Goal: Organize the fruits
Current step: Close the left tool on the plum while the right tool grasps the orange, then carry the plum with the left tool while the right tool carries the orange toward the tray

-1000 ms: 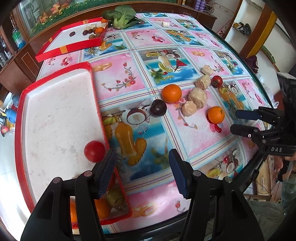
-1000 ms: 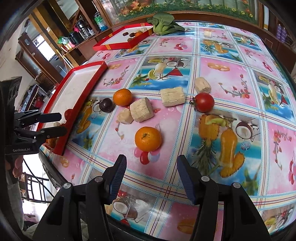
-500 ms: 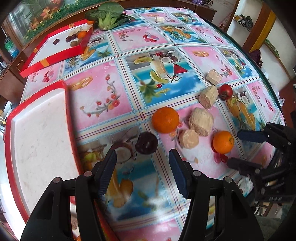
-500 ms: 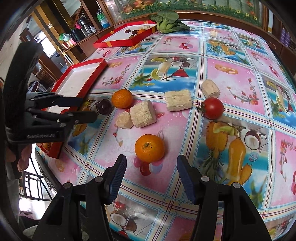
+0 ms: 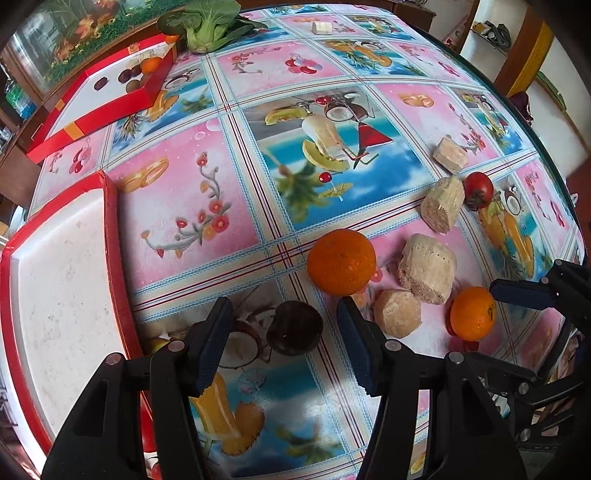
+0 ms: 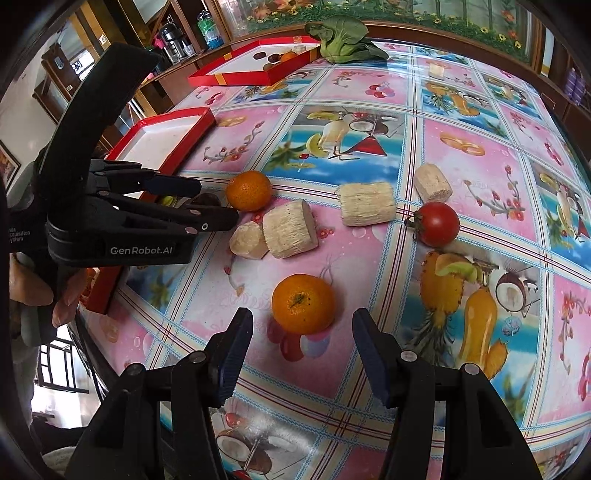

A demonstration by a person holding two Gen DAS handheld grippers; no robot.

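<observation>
Left gripper [image 5: 282, 341]: jaws spread wide, holding nothing. A dark round fruit [image 5: 294, 328] sits on the table between the two blue pads, touching neither. In the right wrist view the same gripper [image 6: 212, 205] reaches in from the left edge of the table, with the dark fruit mostly hidden behind its lower finger.

Right gripper [image 6: 303, 354]: jaws likewise wide, holding nothing. A small orange [image 6: 303, 303] lies just ahead of the fingertips, near the front edge of the table, stem scar facing up. Neither pad touches it.

A larger orange [image 5: 341, 261] sits just beyond the dark fruit, further from the front edge. Beside it lie four pale cut chunks: a small rounded chunk [image 5: 397, 313], a large chunk [image 5: 426, 267], a cylinder-shaped chunk [image 5: 442, 204] and a squarish chunk [image 5: 450, 159] towards the right edge. A red tomato [image 5: 478, 189] touches the cylinder-shaped chunk.

A near red tray [image 5: 110, 221] with a white floor lies along the left edge of the table. A far red tray [image 5: 92, 120] sits at the far left corner and holds several small dark fruits and an orange one. Leafy greens [image 5: 207, 22] lie at the far edge, just beside that tray. The printed tablecloth [image 5: 184, 206] covers the whole table
</observation>
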